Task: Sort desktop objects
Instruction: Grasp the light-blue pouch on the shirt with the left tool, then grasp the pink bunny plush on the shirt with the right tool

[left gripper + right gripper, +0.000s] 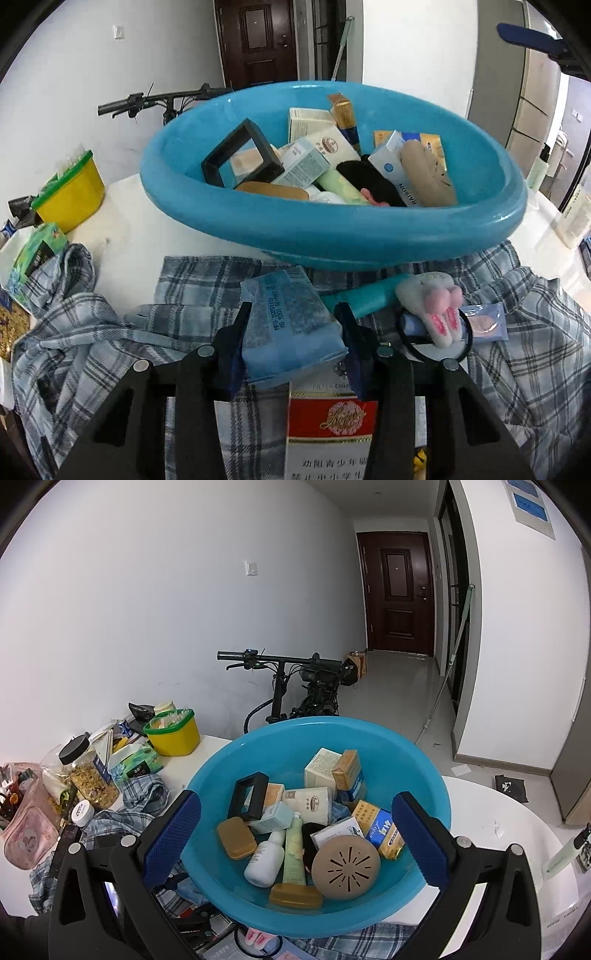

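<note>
My left gripper (293, 314) is shut on a blue tissue pack (291, 326), held just above the plaid shirt (535, 350) in front of the blue basin (332, 229). The basin holds several boxes, a black frame (242, 155), tubes and a tan round case (345, 867). Below the pack lies a red cigarette box (332, 424). To its right are a white-pink plush hair tie (436, 306), a teal tube (369, 297) and a small sachet (484, 323). My right gripper (295, 834) is open and empty, hovering above the basin (436, 797).
A yellow tub with green lid (70, 195) and a green tissue box (33, 258) stand at the left on the white table (122, 221). A granola jar (92, 775) and pink pouch (29, 827) sit far left. A bicycle (295, 683) stands behind the table.
</note>
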Available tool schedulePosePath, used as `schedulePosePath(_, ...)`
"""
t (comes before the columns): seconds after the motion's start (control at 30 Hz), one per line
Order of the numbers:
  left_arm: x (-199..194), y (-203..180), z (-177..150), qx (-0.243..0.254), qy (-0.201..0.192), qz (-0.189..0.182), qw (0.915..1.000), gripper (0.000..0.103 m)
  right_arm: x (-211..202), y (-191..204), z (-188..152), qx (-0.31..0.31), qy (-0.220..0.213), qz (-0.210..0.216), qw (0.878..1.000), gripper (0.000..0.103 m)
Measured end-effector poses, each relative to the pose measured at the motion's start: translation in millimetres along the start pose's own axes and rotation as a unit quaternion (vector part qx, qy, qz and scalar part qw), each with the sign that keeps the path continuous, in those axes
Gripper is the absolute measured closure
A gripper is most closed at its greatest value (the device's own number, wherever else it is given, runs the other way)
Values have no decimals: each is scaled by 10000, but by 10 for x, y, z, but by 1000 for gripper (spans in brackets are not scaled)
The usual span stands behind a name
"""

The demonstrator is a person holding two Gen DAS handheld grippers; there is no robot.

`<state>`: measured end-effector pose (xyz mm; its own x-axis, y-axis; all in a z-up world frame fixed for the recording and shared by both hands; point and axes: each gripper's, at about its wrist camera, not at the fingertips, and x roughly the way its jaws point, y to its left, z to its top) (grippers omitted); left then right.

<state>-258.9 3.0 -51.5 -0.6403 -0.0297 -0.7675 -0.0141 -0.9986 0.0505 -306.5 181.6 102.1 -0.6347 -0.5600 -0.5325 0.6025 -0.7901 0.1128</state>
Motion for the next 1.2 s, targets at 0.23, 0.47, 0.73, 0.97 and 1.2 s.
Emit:
schedulePosePath(0.23,-136,91,24,-127,-116,-124,9998,57,-29,81,20,-158,-16,-16,9999,0)
schedulePosePath(0.47,-244,157,47,-208,-218,-210,9993,57,-163,130,57,-279,-202,-321,9989,0)
schedulePosePath(0.73,-492,234,93,-321,-470,-479,9972,57,-630,364,-63,-461,-906,-606,9930,0)
schedulePosePath(0.97,-794,334,85,-420,-739,-693,9940,57,-691,340,-463,-62,-502,-634,9967,0)
schedulePosePath(1.2,-995,419,99,-514,-996,-833,9902,57,-303,296,-1077,220,504,-229,9982,0)
